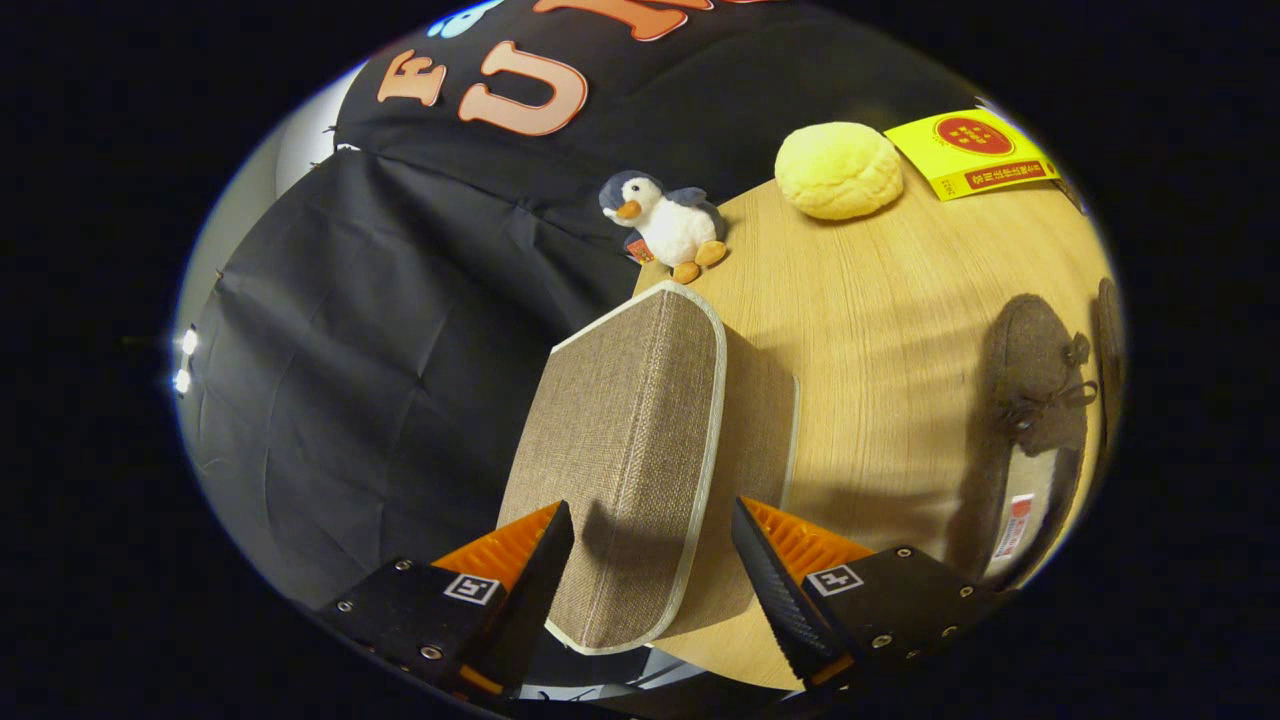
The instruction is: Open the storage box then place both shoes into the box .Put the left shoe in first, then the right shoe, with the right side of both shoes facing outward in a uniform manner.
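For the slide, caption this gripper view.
Open tool straddling the closed storage box on the table; brown shoe waits beside it.

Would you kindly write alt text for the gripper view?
The open gripper straddles the edge of a closed fabric storage box on a wooden table; a brown shoe lies beside it, a toy penguin beyond.

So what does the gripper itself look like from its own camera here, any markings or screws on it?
The gripper has two wedge-shaped fingers tapering to points, with ribbed inner pads. Each sits on a dark, flat-faced block fastened with small silver screws, and each block carries a small square black-and-white marker tag. The fingers stand apart on either side of the fabric storage box. No cables or sleeves are visible.
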Motion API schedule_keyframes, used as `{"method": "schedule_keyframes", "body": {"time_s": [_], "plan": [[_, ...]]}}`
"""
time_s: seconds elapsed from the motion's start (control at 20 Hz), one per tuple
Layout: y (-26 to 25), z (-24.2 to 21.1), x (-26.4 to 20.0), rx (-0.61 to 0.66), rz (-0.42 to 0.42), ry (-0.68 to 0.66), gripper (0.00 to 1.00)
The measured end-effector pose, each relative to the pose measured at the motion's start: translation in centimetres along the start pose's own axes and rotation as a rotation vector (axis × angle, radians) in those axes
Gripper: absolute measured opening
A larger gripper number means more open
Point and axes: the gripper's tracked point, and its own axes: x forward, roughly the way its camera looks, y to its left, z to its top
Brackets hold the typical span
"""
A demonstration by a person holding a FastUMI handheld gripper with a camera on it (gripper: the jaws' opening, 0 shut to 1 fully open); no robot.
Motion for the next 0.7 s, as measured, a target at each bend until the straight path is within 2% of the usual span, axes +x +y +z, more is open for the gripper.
{"method": "schedule_keyframes", "body": {"time_s": [0.25,0.4,0.5,0.55,0.65,0.7], "plan": [[0.0,-0.9,1.0,0.168,0.148,0.033,0.96],[0.2,-1.5,1.0,0.283,0.198,0.055,0.96],[0.7,-1.1,0.9,0.277,0.21,0.039,0.89],[0.9,-1.1,1.0,0.276,0.201,0.044,0.8],[0.9,-1.1,0.9,0.265,0.184,0.054,0.69],[0.8,-1.3,0.9,0.262,0.174,0.069,0.68]]}}
